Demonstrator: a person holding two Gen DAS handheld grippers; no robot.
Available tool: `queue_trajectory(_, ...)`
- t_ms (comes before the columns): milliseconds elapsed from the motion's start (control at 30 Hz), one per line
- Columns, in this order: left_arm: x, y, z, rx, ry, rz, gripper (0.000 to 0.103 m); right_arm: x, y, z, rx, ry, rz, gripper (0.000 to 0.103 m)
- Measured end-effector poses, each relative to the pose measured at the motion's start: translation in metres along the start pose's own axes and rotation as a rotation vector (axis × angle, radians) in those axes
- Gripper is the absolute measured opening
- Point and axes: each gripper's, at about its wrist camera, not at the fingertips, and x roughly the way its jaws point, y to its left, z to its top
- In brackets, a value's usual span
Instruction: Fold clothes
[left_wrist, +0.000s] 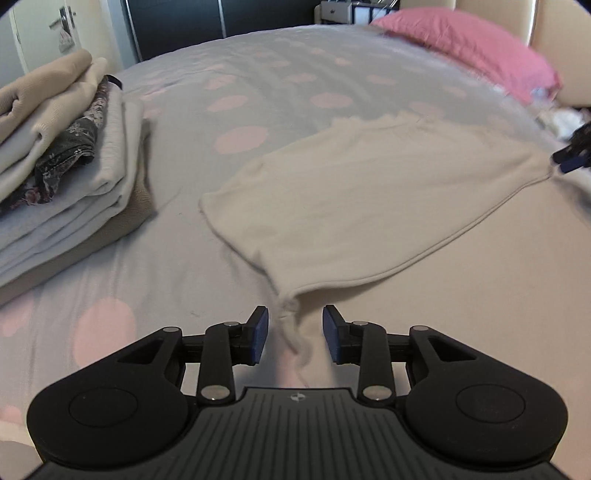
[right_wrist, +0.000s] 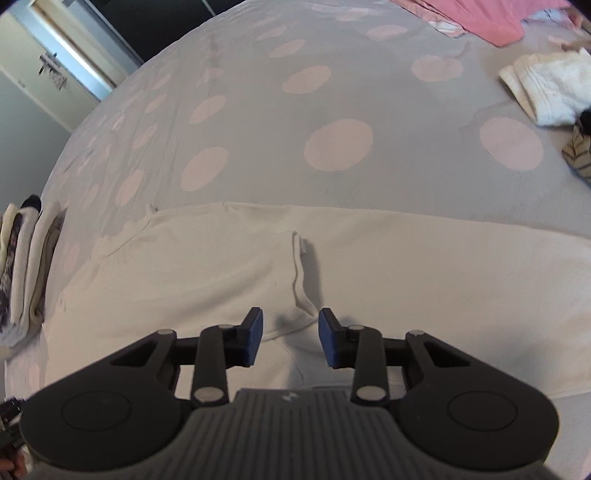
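You had both claws parted and holding nothing, the left claw (left_wrist: 294, 334) straddling a corner of the cream garment (left_wrist: 369, 206) at lower centre, the right claw (right_wrist: 290, 338) over its fold ridge, so the next fold needed fresh grips.

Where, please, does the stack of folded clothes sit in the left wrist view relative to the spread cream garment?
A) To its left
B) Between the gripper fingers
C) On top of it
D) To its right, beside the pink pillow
A: the stack of folded clothes rests on the dotted bedspread, left of the spread cream garment and apart from it.
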Motion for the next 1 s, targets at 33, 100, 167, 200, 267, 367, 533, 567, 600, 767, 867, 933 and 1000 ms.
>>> queue_trajectory(33, 0.002, 0.000, 0.000, -0.005, -0.009, 0.015, 0.030, 0.004, 0.001, 0.000, 0.006, 0.001, -0.008, 0.038)
queue_trajectory(100, 0.005, 0.001, 0.000, -0.023, -0.010, 0.015, 0.011, 0.011, 0.002, -0.001, -0.002, 0.001, -0.018, 0.034)
queue_trajectory(167, 0.004, 0.000, 0.001, -0.006, -0.015, 0.030, 0.006, 0.017, 0.003, -0.001, 0.006, 0.005, -0.014, 0.021)
queue_trajectory(200, 0.000, -0.001, 0.001, 0.010, -0.021, 0.046, 0.006, 0.017, 0.003, 0.000, 0.015, -0.001, -0.006, 0.012)
queue_trajectory(267, -0.004, 0.000, 0.002, 0.014, -0.021, 0.064, 0.006, 0.011, 0.005, 0.002, 0.013, -0.009, -0.004, 0.010)
queue_trajectory(367, -0.003, 0.009, 0.001, -0.007, 0.003, 0.072, 0.005, 0.002, 0.008, 0.004, 0.020, 0.013, -0.010, 0.010)
queue_trajectory(533, 0.013, 0.008, -0.008, 0.009, 0.060, 0.100, 0.005, 0.011, -0.001, -0.002, 0.018, 0.043, -0.065, 0.010)
queue_trajectory(567, 0.015, 0.008, -0.007, 0.008, 0.063, 0.102, 0.005, 0.016, -0.005, -0.004, 0.025, 0.051, -0.071, 0.010)
queue_trajectory(600, 0.016, 0.007, -0.007, 0.006, 0.065, 0.103, 0.006, 0.020, -0.007, -0.006, 0.026, 0.051, -0.066, 0.010)
queue_trajectory(767, -0.001, 0.011, 0.000, -0.032, 0.086, 0.060, 0.014, 0.004, -0.005, -0.002, 0.021, 0.029, -0.045, 0.026)
queue_trajectory(867, -0.021, 0.013, 0.006, -0.066, 0.065, 0.068, 0.020, -0.023, -0.002, 0.001, -0.009, -0.014, -0.059, 0.028)
queue_trajectory(933, -0.037, 0.015, 0.011, -0.107, 0.038, 0.069, 0.027, -0.047, -0.006, 0.002, -0.015, -0.063, -0.064, 0.042)
queue_trajectory(1000, -0.053, 0.016, 0.017, -0.131, 0.029, 0.073, 0.031, -0.071, -0.015, -0.001, -0.016, -0.104, -0.076, 0.047)
